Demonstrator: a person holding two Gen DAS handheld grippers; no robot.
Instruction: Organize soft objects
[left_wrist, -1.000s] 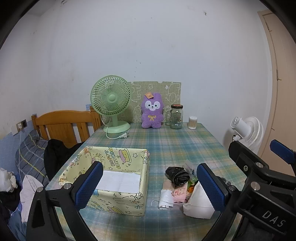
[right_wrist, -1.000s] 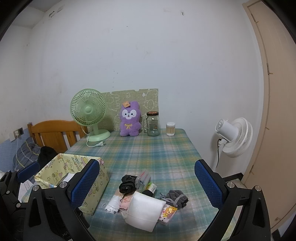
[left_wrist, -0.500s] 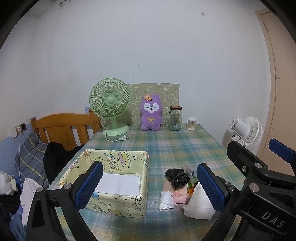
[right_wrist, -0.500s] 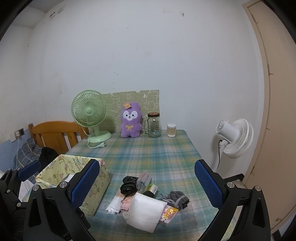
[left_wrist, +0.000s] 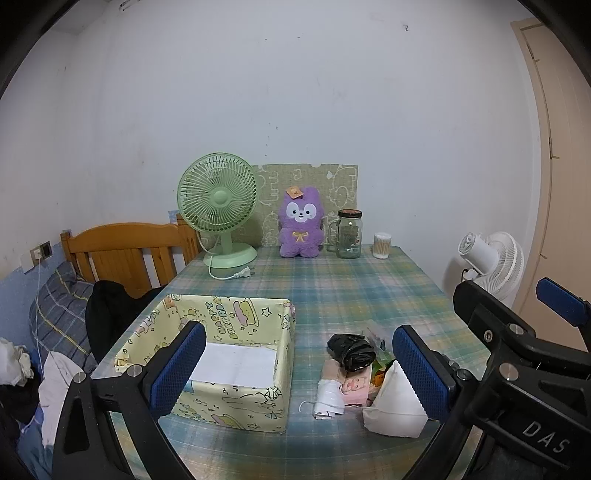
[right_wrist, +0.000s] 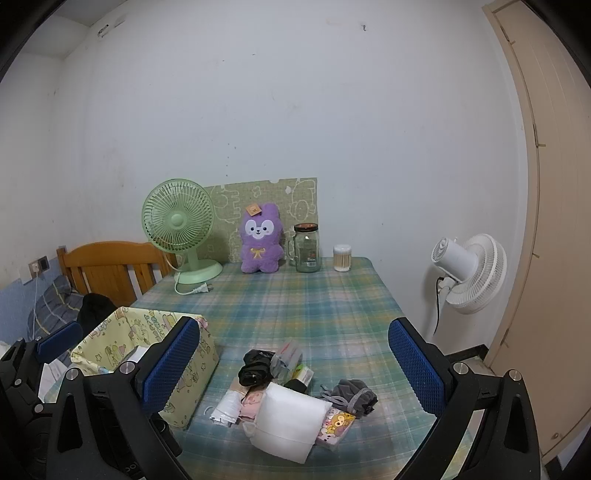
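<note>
A pile of soft things lies on the plaid table: a white pad (right_wrist: 286, 421), a black bundle (right_wrist: 255, 367), a grey cloth (right_wrist: 351, 395), a pink printed cloth (left_wrist: 354, 386) and a small white roll (left_wrist: 327, 400). A yellow cartoon box (left_wrist: 236, 321) stands left of the pile with white paper inside; it also shows in the right wrist view (right_wrist: 155, 325). My left gripper (left_wrist: 299, 369) is open and empty above the box's right side. My right gripper (right_wrist: 293, 369) is open and empty above the pile.
A green fan (left_wrist: 218, 206), a purple plush (left_wrist: 301, 227), a glass jar (left_wrist: 349, 234) and a cotton swab tub (left_wrist: 382, 245) stand along the far edge. A wooden chair (left_wrist: 122, 251) with dark clothes stands left. A white floor fan (right_wrist: 471, 273) stands right.
Both views have tilted up slightly, so table objects sit lower in frame. Nothing on the table has moved. Both grippers stay open.
</note>
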